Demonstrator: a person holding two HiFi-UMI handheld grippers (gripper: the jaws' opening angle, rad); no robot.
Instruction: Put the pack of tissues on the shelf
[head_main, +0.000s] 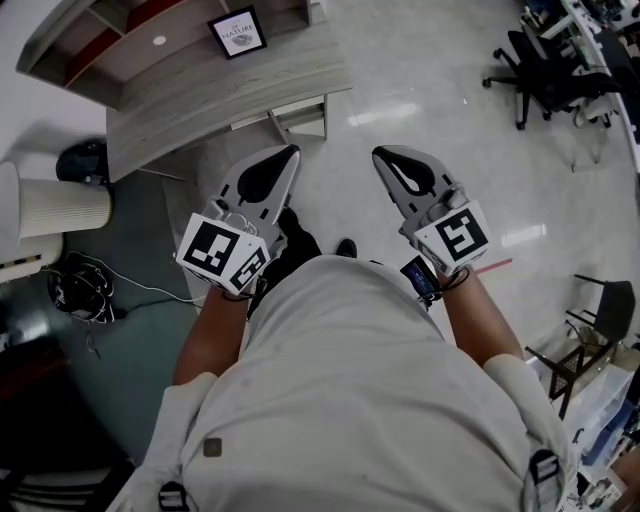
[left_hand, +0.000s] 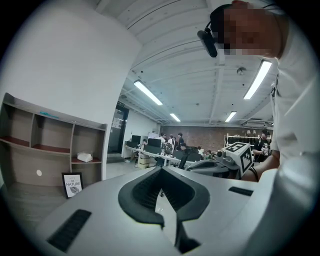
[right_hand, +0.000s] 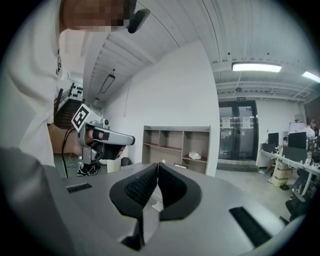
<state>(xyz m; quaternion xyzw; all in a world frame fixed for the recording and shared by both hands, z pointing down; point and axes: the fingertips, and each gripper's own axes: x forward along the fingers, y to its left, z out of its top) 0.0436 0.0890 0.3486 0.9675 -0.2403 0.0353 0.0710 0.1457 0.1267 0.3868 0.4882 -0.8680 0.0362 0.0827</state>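
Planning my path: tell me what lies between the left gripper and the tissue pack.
A wooden desk with a framed picture on it, clearest in the head view.

Straight ahead the glossy floor (head_main: 430, 110) lies open, plenty of room to pass. On the left a wooden desk (head_main: 230, 95) juts out before the shelf (head_main: 120, 55), with a framed sign (head_main: 238, 33) standing at its back edge. Office chairs (head_main: 545, 75) crowd the far right, while a white cylinder (head_main: 60, 205) and cables (head_main: 80, 290) sit low left. Most shelf compartments gape open; a white pack (left_hand: 84, 157) occupies one.
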